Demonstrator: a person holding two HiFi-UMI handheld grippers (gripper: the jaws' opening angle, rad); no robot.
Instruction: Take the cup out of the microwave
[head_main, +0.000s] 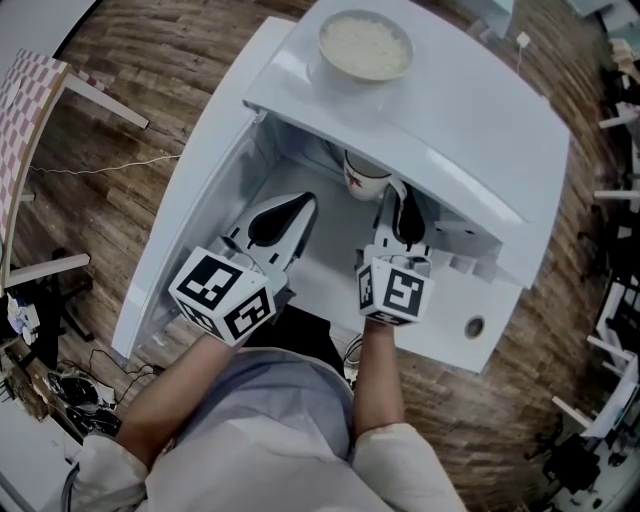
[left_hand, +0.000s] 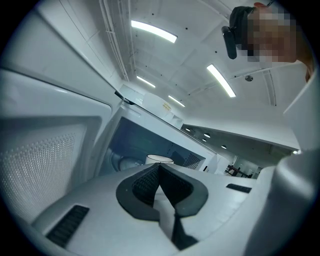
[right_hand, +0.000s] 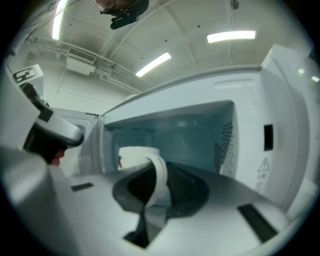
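Observation:
A white cup (head_main: 362, 177) with a red print stands at the mouth of the white microwave (head_main: 480, 130), its far side hidden under the oven's top. My right gripper (head_main: 396, 196) reaches in from the front and is shut on the cup's handle (right_hand: 160, 172). In the right gripper view the cup (right_hand: 136, 156) sits just beyond the gripper (right_hand: 159, 175), with the handle pinched between the dark pads. My left gripper (head_main: 300, 207) hovers over the cavity floor left of the cup, shut and empty. In the left gripper view its gripper (left_hand: 160, 170) points at the cup's rim (left_hand: 160, 159).
A bowl of white rice (head_main: 365, 45) rests on the microwave's top. The oven door (head_main: 190, 200) hangs open to the left, with its perforated window (left_hand: 40, 160) close beside my left gripper. The control panel (head_main: 480, 300) is on the right. Wooden floor and cables surround the unit.

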